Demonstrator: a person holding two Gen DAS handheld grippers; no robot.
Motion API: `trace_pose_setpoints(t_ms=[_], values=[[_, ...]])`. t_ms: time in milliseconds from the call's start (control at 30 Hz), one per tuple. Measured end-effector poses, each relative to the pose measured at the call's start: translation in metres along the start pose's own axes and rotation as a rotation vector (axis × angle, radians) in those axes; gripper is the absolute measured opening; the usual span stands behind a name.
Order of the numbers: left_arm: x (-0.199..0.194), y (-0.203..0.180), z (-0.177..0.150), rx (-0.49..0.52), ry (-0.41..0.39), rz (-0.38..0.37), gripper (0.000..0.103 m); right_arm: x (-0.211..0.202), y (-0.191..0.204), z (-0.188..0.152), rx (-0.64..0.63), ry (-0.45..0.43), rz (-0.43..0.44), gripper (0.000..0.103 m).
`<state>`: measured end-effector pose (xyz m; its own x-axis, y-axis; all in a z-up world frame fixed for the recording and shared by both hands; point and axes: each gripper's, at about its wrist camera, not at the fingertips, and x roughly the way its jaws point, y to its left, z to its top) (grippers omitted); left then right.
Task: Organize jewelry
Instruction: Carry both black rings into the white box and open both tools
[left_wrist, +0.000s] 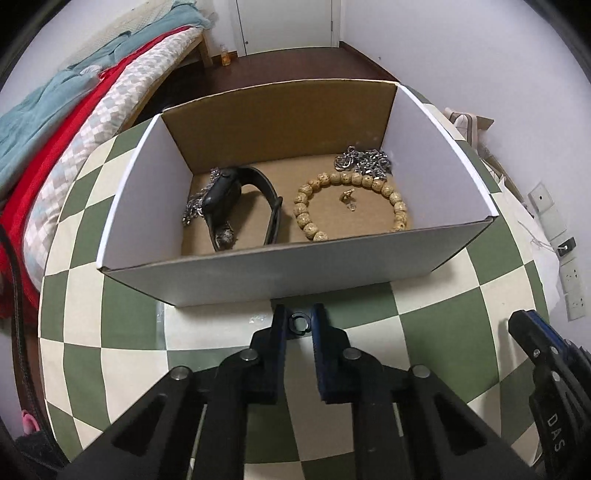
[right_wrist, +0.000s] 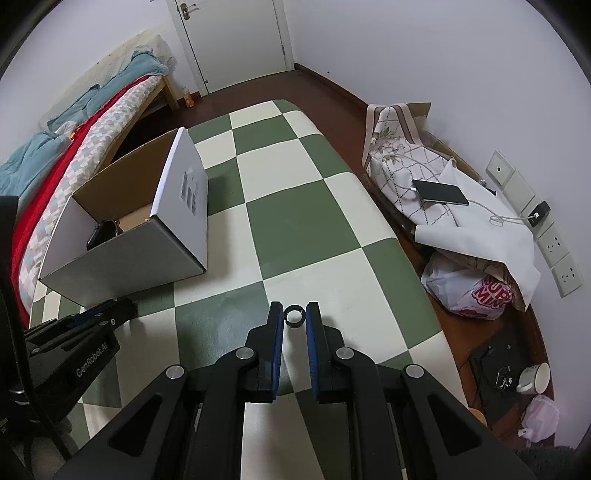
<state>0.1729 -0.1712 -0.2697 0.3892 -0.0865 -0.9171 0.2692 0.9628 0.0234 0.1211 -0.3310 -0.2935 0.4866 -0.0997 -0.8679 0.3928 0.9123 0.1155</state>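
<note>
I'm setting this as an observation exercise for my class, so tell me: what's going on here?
A person is sorting jewelry into a cardboard box on a green-and-cream checked surface. The box already holds a beaded bracelet, a black watch and a silver chain. Each handheld gripper has its jaws around a small black ring: the left gripper holds one ring just in front of the box; the right gripper holds another ring further right over the surface.

box (left_wrist: 258, 273): 1
bead bracelet (left_wrist: 351, 201): 1
metal chains (left_wrist: 364, 162): 2
black strap (left_wrist: 266, 195): 1
small charm (left_wrist: 347, 197): 1
black rings (right_wrist: 294, 316): 2, one per view
</note>
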Motion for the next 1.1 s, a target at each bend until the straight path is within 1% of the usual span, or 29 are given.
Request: trace_pose_setpoints(t_ms=[233,367,500,600,700,833,933,1000,1100], values=[[-0.005,0.001,-0.006,-0.004,-0.003,-0.004,0.01,-0.008,0.003,0.001,0.002,-0.015,0.011,0.013],[-0.01,0.01,-0.011,-0.011,-0.004,-0.005,0.01,-0.015,0.005,0.003,0.002,-0.025,0.025,0.013],[-0.029,0.019,-0.019,-0.012,-0.022,-0.015,0.01,-0.026,0.012,0.002,-0.006,-0.035,0.049,0.013],[-0.052,0.031,-0.024,-0.021,-0.048,-0.03,0.01,-0.036,0.017,0.001,-0.011,-0.044,0.074,0.013],[-0.076,0.051,-0.022,-0.057,-0.071,-0.048,0.01,-0.05,0.022,0.001,-0.013,-0.061,0.107,0.013],[-0.097,0.079,-0.003,-0.137,-0.095,-0.085,0.01,-0.065,0.028,0.01,0.006,-0.078,0.17,0.013],[-0.105,0.093,0.023,-0.178,-0.118,-0.109,0.01,-0.07,0.039,0.027,0.001,-0.085,0.214,0.013],[-0.103,0.099,0.043,-0.177,-0.126,-0.107,0.01,-0.07,0.05,0.042,-0.017,-0.084,0.236,0.013],[-0.084,0.106,0.068,-0.186,-0.087,-0.144,0.01,-0.064,0.069,0.067,-0.055,-0.076,0.26,0.013]])
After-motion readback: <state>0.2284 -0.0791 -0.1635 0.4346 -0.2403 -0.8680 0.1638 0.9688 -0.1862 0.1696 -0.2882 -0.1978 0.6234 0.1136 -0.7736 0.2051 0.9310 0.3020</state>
